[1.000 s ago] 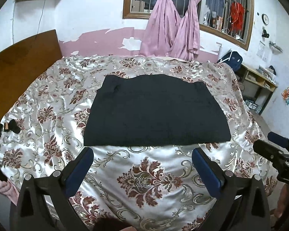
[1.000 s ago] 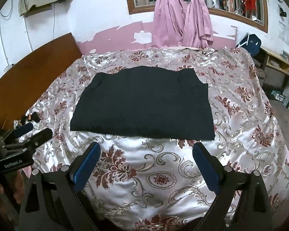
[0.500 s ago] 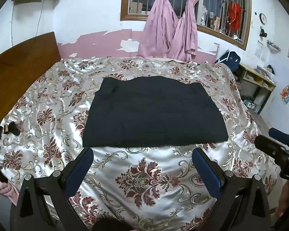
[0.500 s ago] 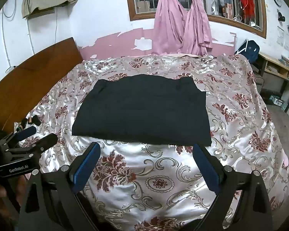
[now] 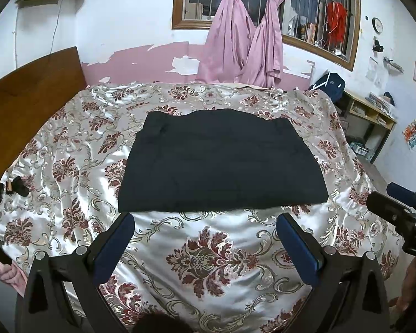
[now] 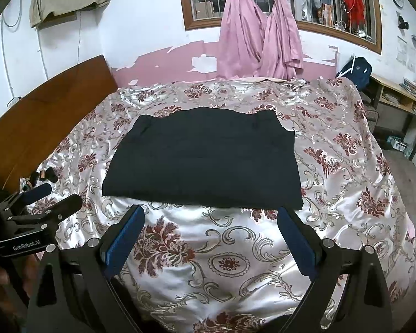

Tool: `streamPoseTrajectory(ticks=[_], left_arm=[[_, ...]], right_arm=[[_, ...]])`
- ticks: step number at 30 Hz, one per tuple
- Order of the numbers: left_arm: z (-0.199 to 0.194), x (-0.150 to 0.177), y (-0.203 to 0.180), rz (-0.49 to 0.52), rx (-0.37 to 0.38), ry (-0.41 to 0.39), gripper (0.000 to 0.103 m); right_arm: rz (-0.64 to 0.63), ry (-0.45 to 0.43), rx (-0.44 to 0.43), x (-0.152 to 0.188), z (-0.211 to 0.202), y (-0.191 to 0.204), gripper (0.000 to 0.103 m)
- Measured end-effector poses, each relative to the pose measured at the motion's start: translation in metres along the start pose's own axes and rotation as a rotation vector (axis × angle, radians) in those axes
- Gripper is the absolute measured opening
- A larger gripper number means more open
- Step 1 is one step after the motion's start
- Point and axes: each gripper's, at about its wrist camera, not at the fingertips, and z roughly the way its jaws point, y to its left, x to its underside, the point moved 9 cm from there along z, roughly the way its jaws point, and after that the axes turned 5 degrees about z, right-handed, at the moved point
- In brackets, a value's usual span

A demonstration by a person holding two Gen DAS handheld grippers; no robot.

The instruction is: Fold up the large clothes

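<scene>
Lying folded, one dark garment (image 5: pixel 222 163), two grippers (image 5: pixel 205 230) (image 6: pixel 210 230) agape

Folded garment (image 5: pixel 222 163): plain black. Bedspread (image 5: pixel 208 255): silver-white satin, dark red floral medallions, grey-gold scrollwork. Curtains (image 5: pixel 244 41): pink. Headboard (image 5: pixel 22 105): brown wood. Wall (image 5: pixel 124 22): white over peeling pink. Left claw (image 5: pixel 205 238) pads (image 5: pixel 112 252): blue on black frame.

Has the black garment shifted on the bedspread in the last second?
No. The black garment lies on the same floral motifs of the bedspread; only the cameras moved.
</scene>
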Motion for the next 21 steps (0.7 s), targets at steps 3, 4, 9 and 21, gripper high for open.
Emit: streamPoseTrajectory(ticks=[3, 4, 9, 21], left_arm=[[0.0000, -0.0004, 0.0005, 0.001, 0.001, -0.001, 0.103], [0.0001, -0.0004, 0.0002, 0.000, 0.001, -0.001, 0.103], [-0.0010, -0.0011, 0.0067, 0.008, 0.006, -0.008, 0.103], [-0.0017, -0.0022, 0.0075, 0.010, 0.007, -0.007, 0.103]], right_arm=[[0.007, -0.003, 0.002, -0.0003, -0.0009, -0.0003, 0.094], [0.009, -0.003, 0.002, -0.0006, -0.0008, -0.0009, 0.094], [0.010, -0.005, 0.005, -0.0001, -0.0014, -0.0006, 0.094], [0.014, -0.009, 0.009, -0.0005, -0.0011, -0.0013, 0.094]])
